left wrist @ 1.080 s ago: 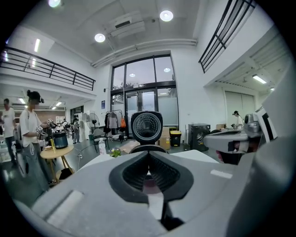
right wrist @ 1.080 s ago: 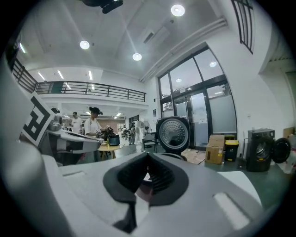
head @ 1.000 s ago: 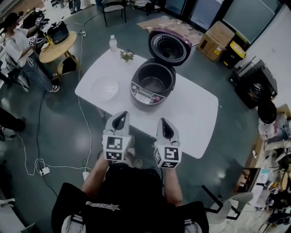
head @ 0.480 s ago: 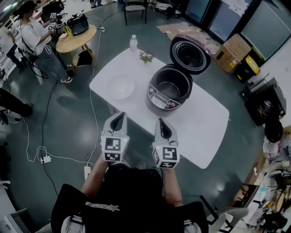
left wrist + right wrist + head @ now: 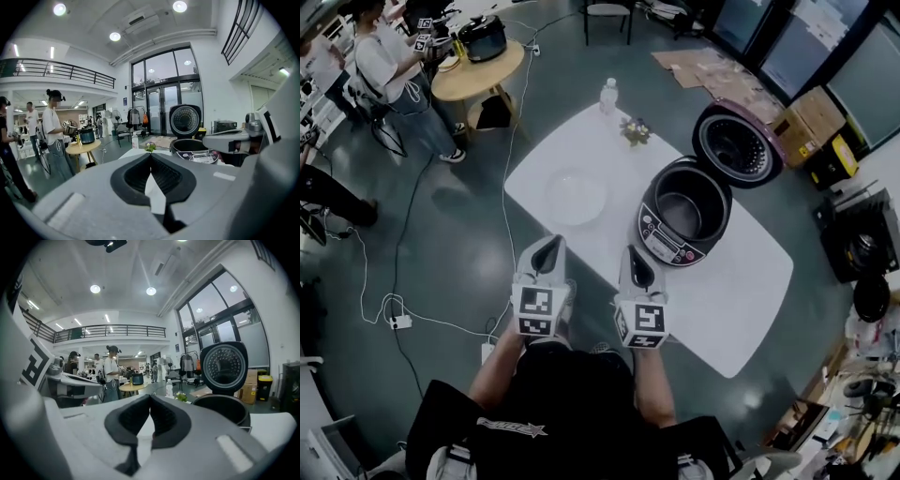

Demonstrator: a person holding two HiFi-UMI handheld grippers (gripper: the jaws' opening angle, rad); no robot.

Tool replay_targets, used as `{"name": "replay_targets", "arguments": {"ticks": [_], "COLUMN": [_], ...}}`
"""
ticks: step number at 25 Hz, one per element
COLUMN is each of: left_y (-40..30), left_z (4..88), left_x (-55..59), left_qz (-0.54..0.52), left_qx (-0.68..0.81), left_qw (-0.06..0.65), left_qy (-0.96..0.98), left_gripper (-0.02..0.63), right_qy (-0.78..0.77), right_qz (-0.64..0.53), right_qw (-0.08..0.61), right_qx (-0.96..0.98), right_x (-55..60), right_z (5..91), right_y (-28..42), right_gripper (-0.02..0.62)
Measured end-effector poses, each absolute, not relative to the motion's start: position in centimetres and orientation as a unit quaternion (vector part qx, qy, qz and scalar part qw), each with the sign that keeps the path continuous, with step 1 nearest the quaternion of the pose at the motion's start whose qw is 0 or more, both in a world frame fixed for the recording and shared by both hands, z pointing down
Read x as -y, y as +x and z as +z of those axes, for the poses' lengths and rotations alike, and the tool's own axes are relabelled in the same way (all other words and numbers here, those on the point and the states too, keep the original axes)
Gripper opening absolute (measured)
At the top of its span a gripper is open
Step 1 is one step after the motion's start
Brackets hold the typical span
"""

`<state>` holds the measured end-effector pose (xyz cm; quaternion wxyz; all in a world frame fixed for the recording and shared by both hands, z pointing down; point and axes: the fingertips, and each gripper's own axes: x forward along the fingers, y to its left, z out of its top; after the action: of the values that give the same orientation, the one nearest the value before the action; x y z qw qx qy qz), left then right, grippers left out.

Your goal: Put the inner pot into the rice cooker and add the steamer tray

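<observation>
Left gripper (image 5: 550,242), right gripper (image 5: 635,253) hovering, jaws together, empty; pot (image 5: 680,206) seemingly sitting in cooker (image 5: 667,246), tray (image 5: 575,195) waiting left, unplaced

Head view: dim and grey, edges bent by fisheye. The white table (image 5: 741,300) is the brightest patch, and the dark floor (image 5: 459,272) carries a faint sheen. The 2 gripper views are round with black corners, lit from above by ceiling spotlights (image 5: 116,36) that flare white. The left gripper (image 5: 151,157), nearest the lens, looks slightly soft.
</observation>
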<state>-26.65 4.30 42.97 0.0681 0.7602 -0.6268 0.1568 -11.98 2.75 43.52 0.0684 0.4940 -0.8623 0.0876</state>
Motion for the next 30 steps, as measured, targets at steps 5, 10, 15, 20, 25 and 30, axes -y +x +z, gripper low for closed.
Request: {"name": "replay_targets", "arguments": {"ticks": [5,10,15,20,25,30], "left_y": [-29.4,-31.8,-34.1,-35.8,-37.2,-37.9], "left_z": [45.1,47.8,51.4,55.3,58.7,62.3], "left_x": [-0.7,2.4,5.3,8.1,10.0,11.1], "left_qz": [0.165,0.176,0.187,0.209,0.226,0.240], "left_qx": [0.625,0.620,0.614,0.600,0.589,0.575], "left_qw": [0.089,0.116,0.163,0.206,0.236,0.266], "left_qy": [0.758,0.756,0.749,0.744,0.739,0.735], "left_gripper": [0.011,0.011,0.026,0.223,0.230,0.233], "right_qy": [0.492,0.495,0.497,0.493,0.499,0.501], "right_qz": [0.105,0.121,0.149,0.190,0.217,0.239], "right_qw": [0.080,0.104,0.131,0.167,0.198,0.225], "right_qx": [0.861,0.854,0.844,0.832,0.815,0.801], "right_x": [1.2,4.6,7.8,10.5,12.6,14.0], "right_z": [45.4,48.0,51.4,55.8,59.4,62.9], "right_y": [-15.0,-17.4,-19.0,-20.2,-20.8,-21.2], "right_gripper": [0.006,0.006,0.070,0.177,0.193,0.193]}}
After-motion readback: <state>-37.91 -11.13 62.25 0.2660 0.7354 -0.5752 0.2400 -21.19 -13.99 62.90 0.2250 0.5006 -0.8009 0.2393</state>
